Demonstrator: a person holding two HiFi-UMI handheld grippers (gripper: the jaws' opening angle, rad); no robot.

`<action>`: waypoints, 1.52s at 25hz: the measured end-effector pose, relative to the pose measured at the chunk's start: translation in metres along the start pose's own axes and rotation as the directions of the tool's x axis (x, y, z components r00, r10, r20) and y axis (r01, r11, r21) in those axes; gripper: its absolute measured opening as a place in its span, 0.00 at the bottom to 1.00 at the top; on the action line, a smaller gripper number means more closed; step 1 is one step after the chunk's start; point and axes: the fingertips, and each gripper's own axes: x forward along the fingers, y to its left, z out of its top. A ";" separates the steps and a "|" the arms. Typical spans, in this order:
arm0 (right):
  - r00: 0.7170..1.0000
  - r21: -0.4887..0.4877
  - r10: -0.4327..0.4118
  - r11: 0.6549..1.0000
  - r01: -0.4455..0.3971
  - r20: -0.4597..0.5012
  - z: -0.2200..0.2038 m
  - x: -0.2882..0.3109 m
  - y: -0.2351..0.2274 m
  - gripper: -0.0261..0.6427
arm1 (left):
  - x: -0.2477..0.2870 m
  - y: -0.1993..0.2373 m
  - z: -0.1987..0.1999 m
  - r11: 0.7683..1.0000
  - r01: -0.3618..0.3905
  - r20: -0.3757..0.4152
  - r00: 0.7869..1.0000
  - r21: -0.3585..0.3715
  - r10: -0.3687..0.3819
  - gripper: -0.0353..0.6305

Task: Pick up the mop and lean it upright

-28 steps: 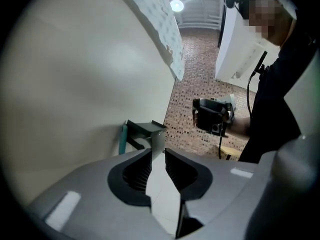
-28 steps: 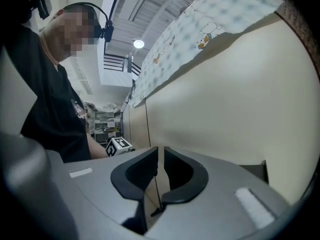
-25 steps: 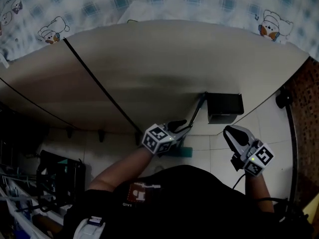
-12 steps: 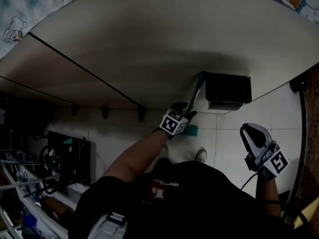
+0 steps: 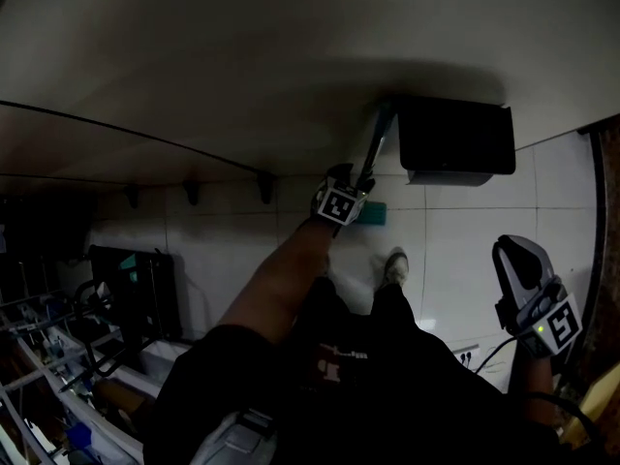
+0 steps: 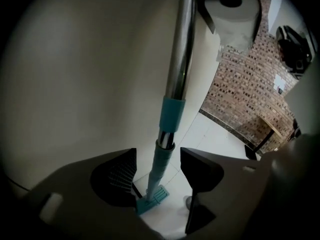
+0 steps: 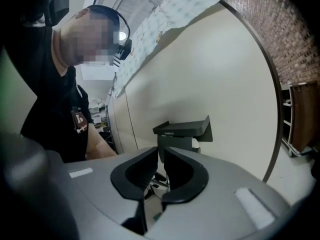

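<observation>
The mop stands upright against the cream wall (image 5: 242,66), its metal pole (image 5: 373,143) rising beside a black dispenser (image 5: 455,139) and its teal head (image 5: 373,213) resting on the white floor. In the left gripper view the pole (image 6: 177,59), with its teal collar (image 6: 170,115), runs up between the jaws, and the head (image 6: 150,199) lies below. My left gripper (image 5: 356,180) (image 6: 158,156) is opening; its pads stand apart from the pole on both sides. My right gripper (image 5: 511,250) (image 7: 162,151) hangs at the lower right, shut on nothing.
The black dispenser holds a paper roll (image 6: 232,9) on the wall, right of the pole. A brick wall (image 6: 250,94) and a wooden table (image 6: 277,129) lie further right. A dark wire rack (image 5: 136,298) stands at the left. The person's shoe (image 5: 392,264) is near the mop head.
The left gripper has carried the mop pole forward to the wall, where it now stands steeper. The right gripper has drifted toward the lower right. The view has tilted further down.
</observation>
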 end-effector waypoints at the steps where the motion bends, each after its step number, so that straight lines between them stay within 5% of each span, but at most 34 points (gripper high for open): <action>1: 1.000 0.002 -0.004 1.000 0.004 -0.004 -0.003 -0.001 -0.001 0.12 | 0.005 0.001 -0.001 1.000 0.002 -0.005 1.000 0.010 -0.001 0.43; 5: 1.000 0.009 -0.019 1.000 0.019 -0.020 -0.011 -0.006 -0.005 0.12 | 0.020 0.002 -0.007 0.998 0.005 -0.030 1.000 0.070 -0.003 0.42; 8: 0.999 0.009 -0.030 0.999 0.031 -0.035 -0.017 -0.009 -0.007 0.12 | 0.027 -0.005 -0.008 0.992 0.034 -0.030 0.999 0.125 -0.030 0.25; 20: 1.000 -0.007 -0.014 1.000 0.014 0.006 -0.002 -0.006 0.002 0.12 | -0.032 -0.020 0.010 0.989 0.079 -0.008 0.997 0.127 -0.079 0.24; 38: 0.971 -0.146 0.118 0.985 -0.088 0.207 0.146 0.010 0.063 0.12 | -0.280 -0.075 0.193 0.935 0.152 0.154 0.966 0.321 -0.210 0.24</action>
